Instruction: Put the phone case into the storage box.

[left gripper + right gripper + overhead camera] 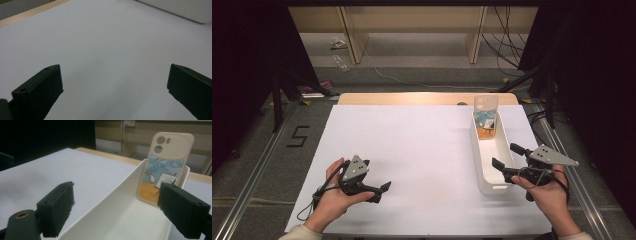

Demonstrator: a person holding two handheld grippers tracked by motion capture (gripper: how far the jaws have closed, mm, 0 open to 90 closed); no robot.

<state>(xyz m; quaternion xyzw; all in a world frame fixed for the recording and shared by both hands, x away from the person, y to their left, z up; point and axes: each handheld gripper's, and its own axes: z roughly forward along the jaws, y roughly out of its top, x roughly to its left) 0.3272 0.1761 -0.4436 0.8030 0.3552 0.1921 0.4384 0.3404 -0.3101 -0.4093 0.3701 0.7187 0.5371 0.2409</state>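
A long white tray [477,162] lies on the right side of the white table sheet [412,145]. At the tray's far end a beige phone case [485,117] with a painted scene stands upright, leaning on the end wall. My right gripper [506,155] hovers at the tray's near end, jaws open and empty. In the right gripper view they [116,186] straddle the tray's left wall [117,195], with the phone case [166,170] farther ahead. My left gripper [381,191] rests low at the front left, open over bare sheet [115,67], with the tray's corner [185,10] far off.
The sheet's front edge runs just below both hands. A wooden table edge [427,98] shows behind the sheet. Dark stand legs [277,100] and cables [507,50] sit on the floor beyond. A floor mark reading 5 [298,136] lies to the left.
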